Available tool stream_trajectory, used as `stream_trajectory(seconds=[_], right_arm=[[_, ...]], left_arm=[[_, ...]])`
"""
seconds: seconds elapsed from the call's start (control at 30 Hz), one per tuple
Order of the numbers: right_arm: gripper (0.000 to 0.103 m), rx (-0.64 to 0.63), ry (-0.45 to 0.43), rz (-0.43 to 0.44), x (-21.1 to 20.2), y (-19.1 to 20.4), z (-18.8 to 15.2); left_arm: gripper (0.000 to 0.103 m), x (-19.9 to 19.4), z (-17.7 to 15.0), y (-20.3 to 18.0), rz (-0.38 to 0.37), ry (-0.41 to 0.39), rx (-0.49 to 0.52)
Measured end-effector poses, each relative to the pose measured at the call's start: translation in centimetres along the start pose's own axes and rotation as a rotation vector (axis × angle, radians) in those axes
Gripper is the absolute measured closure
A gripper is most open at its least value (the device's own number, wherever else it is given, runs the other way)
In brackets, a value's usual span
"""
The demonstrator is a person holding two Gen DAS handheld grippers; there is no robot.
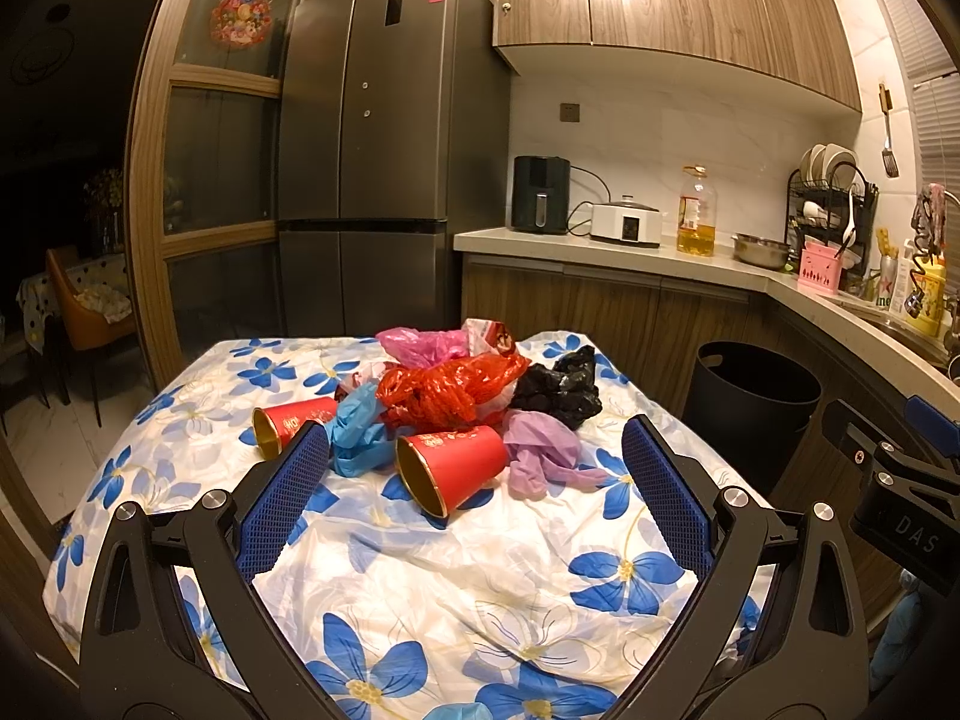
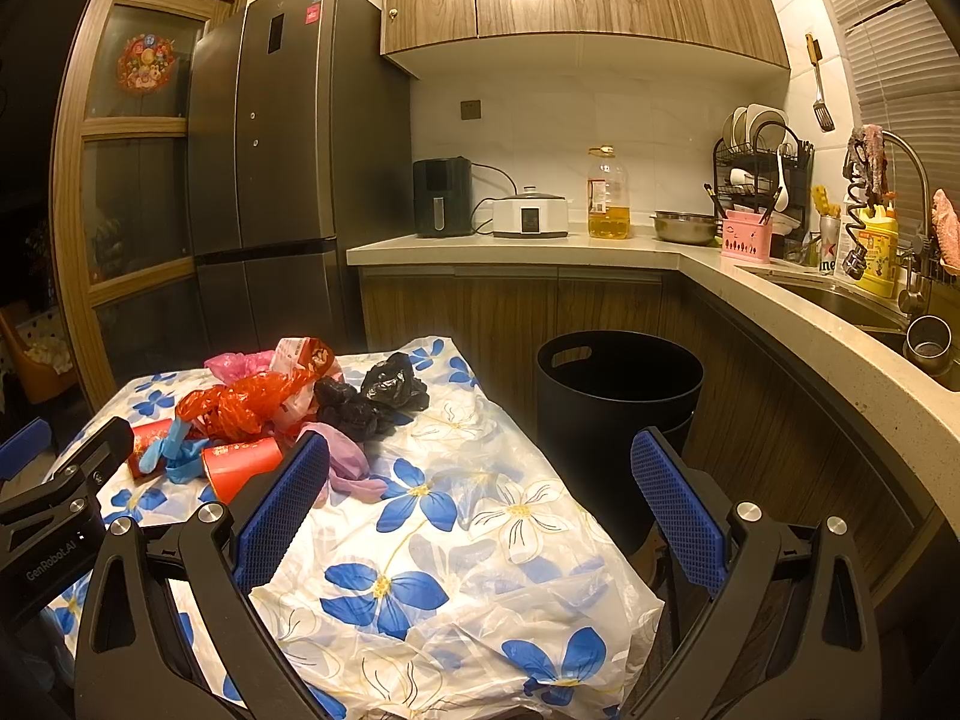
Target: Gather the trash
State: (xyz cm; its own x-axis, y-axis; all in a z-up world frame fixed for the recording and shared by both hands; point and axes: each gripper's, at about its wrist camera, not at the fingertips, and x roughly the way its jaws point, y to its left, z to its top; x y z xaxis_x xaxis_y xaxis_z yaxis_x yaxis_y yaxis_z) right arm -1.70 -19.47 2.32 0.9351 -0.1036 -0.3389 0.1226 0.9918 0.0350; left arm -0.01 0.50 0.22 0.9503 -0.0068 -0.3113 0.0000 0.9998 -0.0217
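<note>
Trash pile partly hidden behind claw fingers.
Left claw and right claw are held wide open, nothing gripped.

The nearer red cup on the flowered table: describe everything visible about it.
The nearer red cup looks like a paper cup, red outside with gold print and a shiny gold lining. It lies on its side on the flowered tablecloth, open mouth toward the left wrist camera, apparently empty. The blue glove lies at its left, the purple glove at its right. Neither gripper touches it.

Blue-flowered white cloth covers the desk; red cups, a black bag, a black bin.
</note>
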Motion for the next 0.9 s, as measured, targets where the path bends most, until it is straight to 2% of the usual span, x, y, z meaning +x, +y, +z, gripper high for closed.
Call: stream_trajectory(seconds=[0.9], right_arm=[[0.005, 0.002, 0.000, -0.003, 0.14, -0.15, -0.08]], left_arm=[[0.007, 0.02, -0.04, 0.03, 0.000, 0.000, -0.001]])
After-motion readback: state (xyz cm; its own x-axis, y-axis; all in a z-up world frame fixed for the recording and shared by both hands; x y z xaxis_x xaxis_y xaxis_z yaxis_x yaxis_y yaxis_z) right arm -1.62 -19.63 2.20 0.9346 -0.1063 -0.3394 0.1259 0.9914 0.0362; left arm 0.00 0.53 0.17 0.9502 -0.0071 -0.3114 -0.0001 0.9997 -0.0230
